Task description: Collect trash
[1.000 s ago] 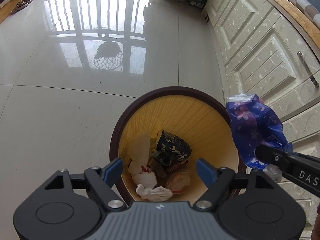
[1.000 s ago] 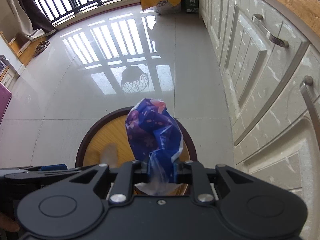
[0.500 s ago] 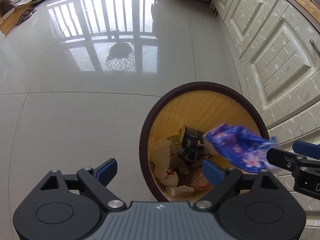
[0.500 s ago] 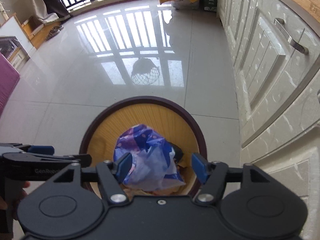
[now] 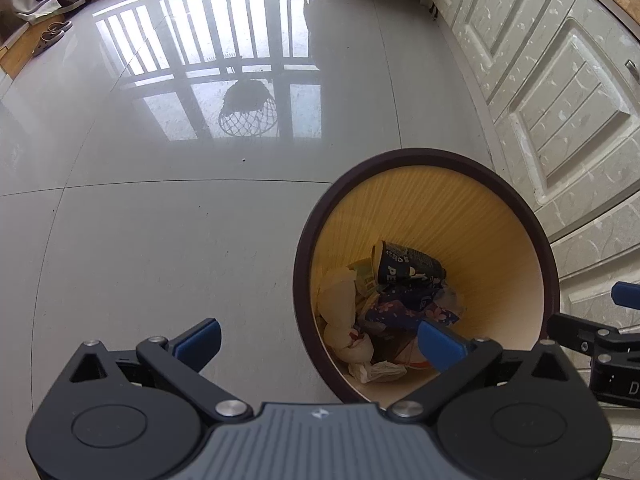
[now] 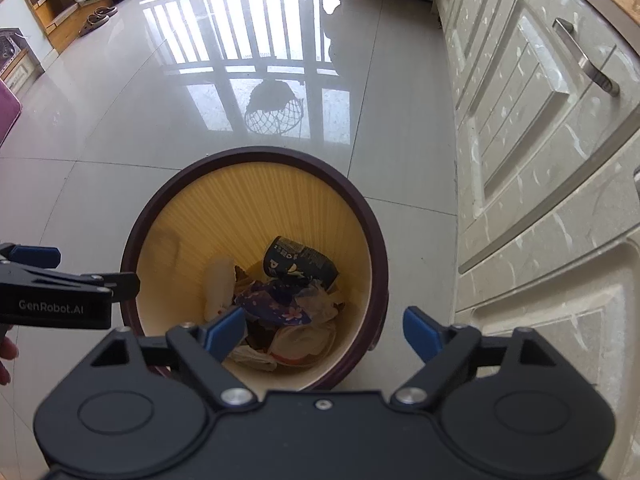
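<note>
Since a second earlier, the blue flowered wrapper had left the right gripper and dropped into the bin, where it lay crumpled on top of the other rubbish, just below a dark paper cup and beside white tissue. The right gripper's jaws were opening, with nothing between them; it hung above the near side of the bin's mouth. The left gripper was likewise released, its jaws opening and empty, one blue pad over the bare floor and the other over the bin's rim. The bin stood upright on the tiles, close to the white cabinets. In my judgement the drop was complete and the step in hand was withdrawal. To do it well, both grippers should be lifted straight up and clear of the rim before swinging away, so that the bin is not knocked or tipped. No further litter was visible on the floor in either view.
</note>
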Available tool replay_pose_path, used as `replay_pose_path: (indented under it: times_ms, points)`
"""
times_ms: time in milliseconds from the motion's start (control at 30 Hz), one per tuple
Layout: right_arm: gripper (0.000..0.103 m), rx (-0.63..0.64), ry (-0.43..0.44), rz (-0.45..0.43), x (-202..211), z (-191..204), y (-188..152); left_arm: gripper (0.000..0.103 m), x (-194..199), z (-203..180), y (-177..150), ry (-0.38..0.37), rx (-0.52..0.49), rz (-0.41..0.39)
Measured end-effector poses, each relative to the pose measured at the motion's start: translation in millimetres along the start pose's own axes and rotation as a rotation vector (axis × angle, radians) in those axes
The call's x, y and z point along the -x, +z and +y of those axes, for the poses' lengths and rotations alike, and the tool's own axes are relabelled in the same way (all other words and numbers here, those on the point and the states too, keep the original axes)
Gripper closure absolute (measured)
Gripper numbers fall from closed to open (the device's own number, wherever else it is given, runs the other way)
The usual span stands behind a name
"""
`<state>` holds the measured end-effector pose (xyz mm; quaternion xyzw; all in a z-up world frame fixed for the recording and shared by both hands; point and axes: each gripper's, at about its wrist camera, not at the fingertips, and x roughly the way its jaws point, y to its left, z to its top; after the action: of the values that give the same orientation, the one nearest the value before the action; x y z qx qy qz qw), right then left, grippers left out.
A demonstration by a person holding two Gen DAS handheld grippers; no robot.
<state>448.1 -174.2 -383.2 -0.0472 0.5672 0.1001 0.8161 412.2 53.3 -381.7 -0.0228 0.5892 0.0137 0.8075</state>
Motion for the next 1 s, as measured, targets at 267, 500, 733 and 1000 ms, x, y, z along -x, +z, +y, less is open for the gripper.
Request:
replay_pose_path:
  times_ms: [267, 500, 733, 1000]
  points:
    - [0.004, -0.017, -0.022, -0.004, 3.2, -5.0, 0.6, 0.0, 5.5, 7.1, -2.8, 0.024, -0.005, -0.004]
    - [0.0, -0.003, -0.031, -0.034, 12.1, -4.1, -1.4, 0.0, 22.3, 15.1, -2.2, 0.025, -0.016, -0.026]
    - [0.0, -0.012, -0.086, -0.054, 30.6, -6.5, -1.4, 0.0, 47.2, 16.1, -5.7, 0.043, -0.007, -0.06]
    - [0.0, -0.063, -0.122, -0.087, 82.4, -9.5, -8.3, 0.0, 94.0, 17.5, -18.8, 0.056, -0.004, -0.097]
